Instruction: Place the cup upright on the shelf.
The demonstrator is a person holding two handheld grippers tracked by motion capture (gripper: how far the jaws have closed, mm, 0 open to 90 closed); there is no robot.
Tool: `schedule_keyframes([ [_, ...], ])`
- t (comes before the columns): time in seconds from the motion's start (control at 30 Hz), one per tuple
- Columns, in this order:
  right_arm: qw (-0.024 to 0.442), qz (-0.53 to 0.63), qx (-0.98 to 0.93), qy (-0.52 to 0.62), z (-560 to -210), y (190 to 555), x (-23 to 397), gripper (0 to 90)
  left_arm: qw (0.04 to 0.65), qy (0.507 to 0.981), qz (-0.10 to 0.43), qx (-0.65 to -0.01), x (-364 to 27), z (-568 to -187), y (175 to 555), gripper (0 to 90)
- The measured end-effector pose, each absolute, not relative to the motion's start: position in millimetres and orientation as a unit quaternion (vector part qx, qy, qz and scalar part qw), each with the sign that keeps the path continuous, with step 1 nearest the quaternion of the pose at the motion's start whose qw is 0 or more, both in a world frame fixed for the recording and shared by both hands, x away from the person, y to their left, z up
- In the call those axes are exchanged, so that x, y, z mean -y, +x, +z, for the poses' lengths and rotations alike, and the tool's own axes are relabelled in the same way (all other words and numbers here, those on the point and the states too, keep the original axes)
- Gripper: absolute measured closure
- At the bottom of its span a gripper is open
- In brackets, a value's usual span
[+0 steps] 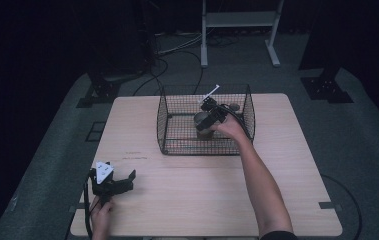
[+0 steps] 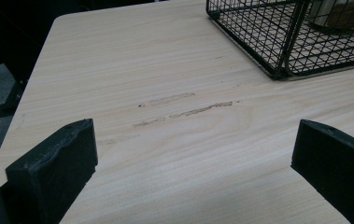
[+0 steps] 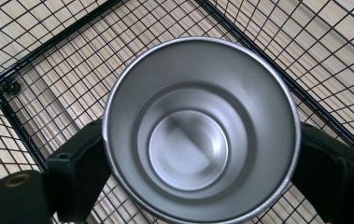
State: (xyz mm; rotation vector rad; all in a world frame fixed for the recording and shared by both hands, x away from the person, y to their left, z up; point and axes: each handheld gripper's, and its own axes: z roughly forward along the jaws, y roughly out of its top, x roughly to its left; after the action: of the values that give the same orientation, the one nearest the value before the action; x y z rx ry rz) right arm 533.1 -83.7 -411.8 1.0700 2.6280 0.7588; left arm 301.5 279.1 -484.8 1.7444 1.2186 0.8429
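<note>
At the near left corner of the tabletop [image 1: 187, 200], the left gripper [image 1: 122, 184] rests in the person's left hand [image 1: 100, 215], its jaws wide apart with nothing between them. In the left gripper view, bare wood with some faint scratch marks [image 2: 184, 109] lies in front of these jaws.

Farther away, the right forearm [image 1: 262, 185] reaches over the front wall of the basket [image 1: 162, 120]. The right gripper [image 1: 212, 119] is inside the basket and its jaws are clamped on the cup [image 3: 201, 128], one jaw on each side of the wall, just below the rim.

The cup is a round metal one, shiny grey, with a stepped inside and a flat bottom; it is empty and stands upright, mouth up. It is in the middle part of the basket, and I cannot tell if it touches the basket floor.

The basket is black wire mesh with tall walls around the cup on all sides. Another round thing [image 1: 233, 106] sits in its far right corner, too small to identify.
</note>
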Motion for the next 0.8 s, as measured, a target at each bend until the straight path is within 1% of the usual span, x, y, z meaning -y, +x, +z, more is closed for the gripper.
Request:
schedule_keyframes([
  [0.3, 0.108, 0.279, -0.882, 0.363, -403, 530, 87, 10.9, 0.411, 0.695, 0.333, -0.487, -279, -485, 302, 0.0],
  [0.6, 0.11, 0.323, -0.864, 0.371, -383, 520, 98, 9.8, 0.41, 0.697, 0.336, -0.483, -278, -485, 302, 0.0],
  [0.8, 0.121, 0.338, -0.856, 0.373, -370, 508, 107, 10.6, 0.411, 0.696, 0.336, -0.484, -279, -485, 301, 0.0],
])
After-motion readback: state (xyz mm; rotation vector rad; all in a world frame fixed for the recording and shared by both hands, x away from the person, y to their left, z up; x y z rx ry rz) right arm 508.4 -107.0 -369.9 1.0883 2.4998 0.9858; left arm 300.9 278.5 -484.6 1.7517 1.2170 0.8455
